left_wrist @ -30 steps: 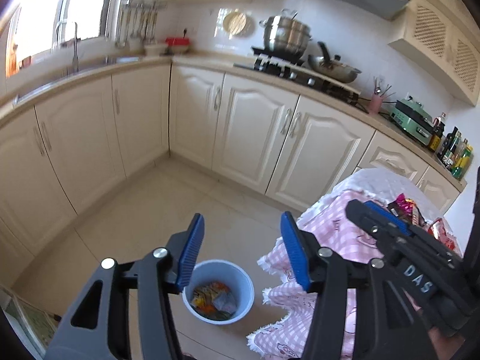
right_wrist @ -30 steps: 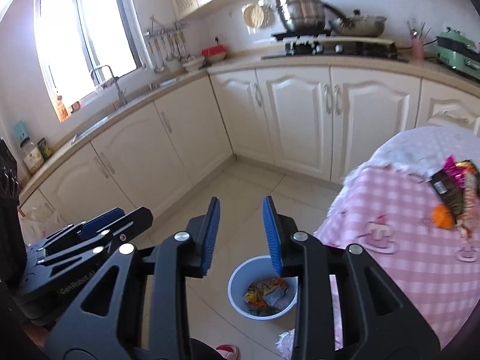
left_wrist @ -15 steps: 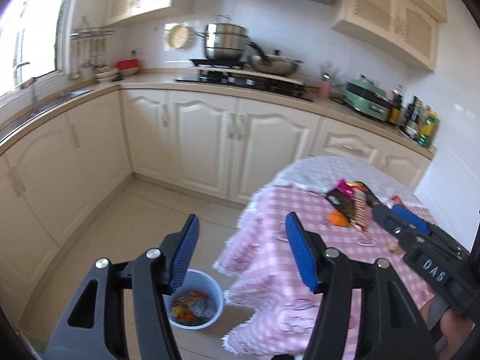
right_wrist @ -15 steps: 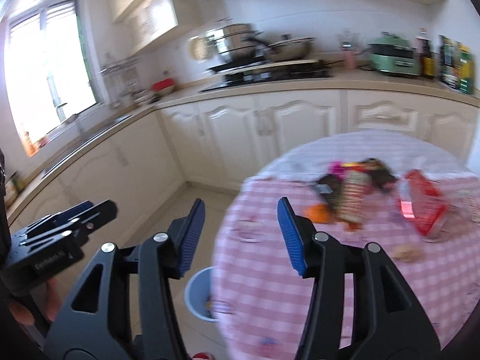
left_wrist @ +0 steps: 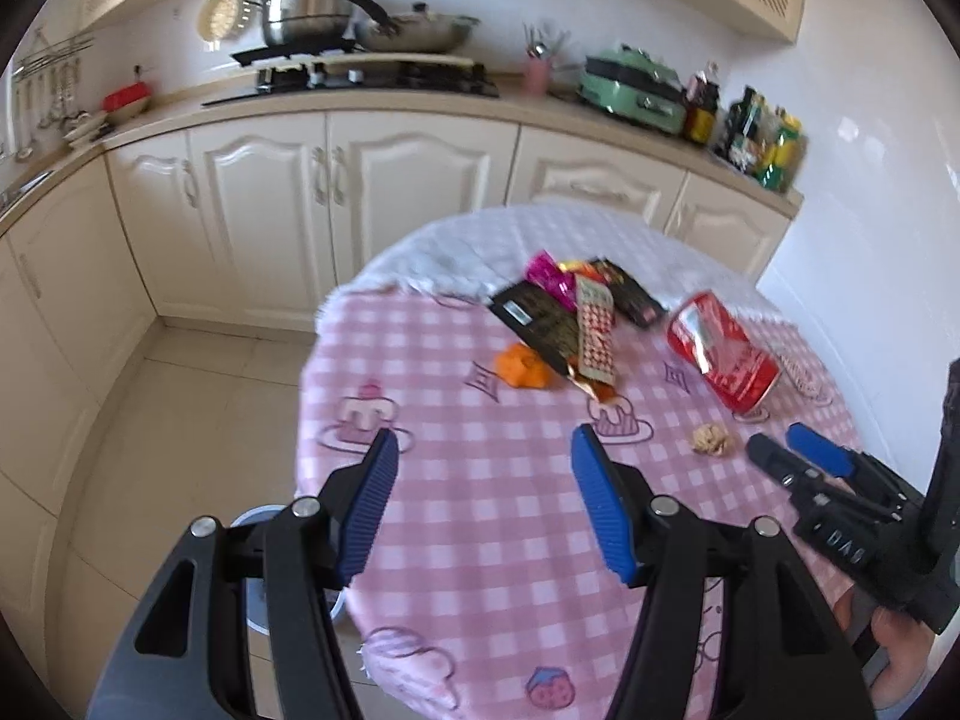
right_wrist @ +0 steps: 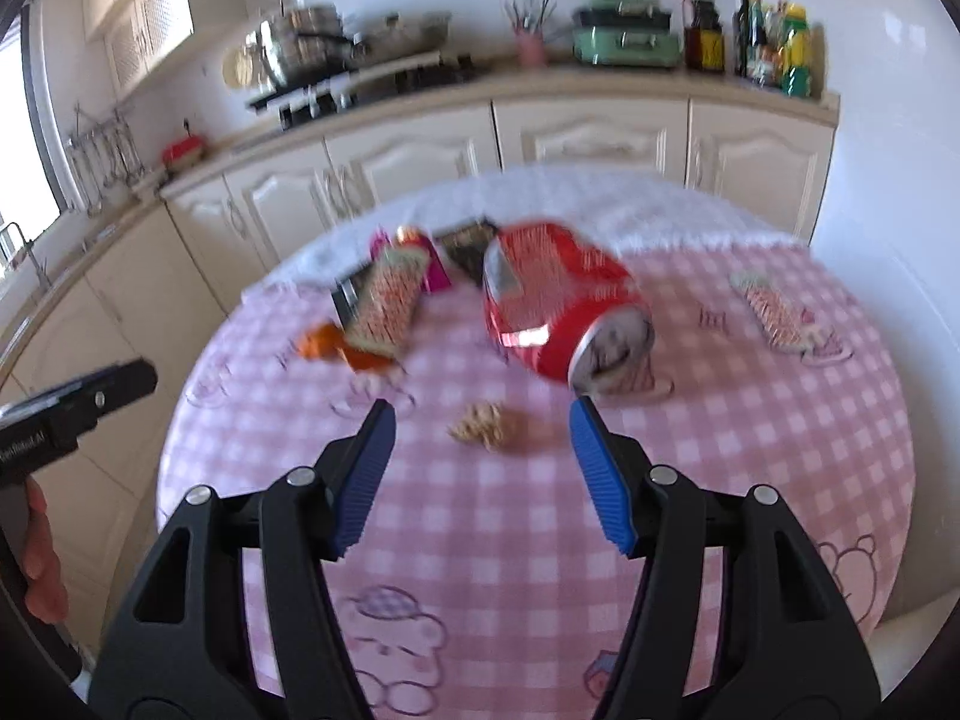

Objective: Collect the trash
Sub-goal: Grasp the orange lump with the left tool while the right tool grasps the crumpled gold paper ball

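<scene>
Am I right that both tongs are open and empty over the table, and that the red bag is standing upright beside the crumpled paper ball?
Not quite: the right wrist view shows the red bag lying on its side, not upright. The rest holds: both tongs, left and right, are open and empty, with the paper ball nearby.

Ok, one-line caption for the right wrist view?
Open right gripper above pink table, facing crumb and red bag.

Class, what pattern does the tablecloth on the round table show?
Pink and white checks on the tablecloth, with cartoon prints; clearest in the left wrist view.
</scene>
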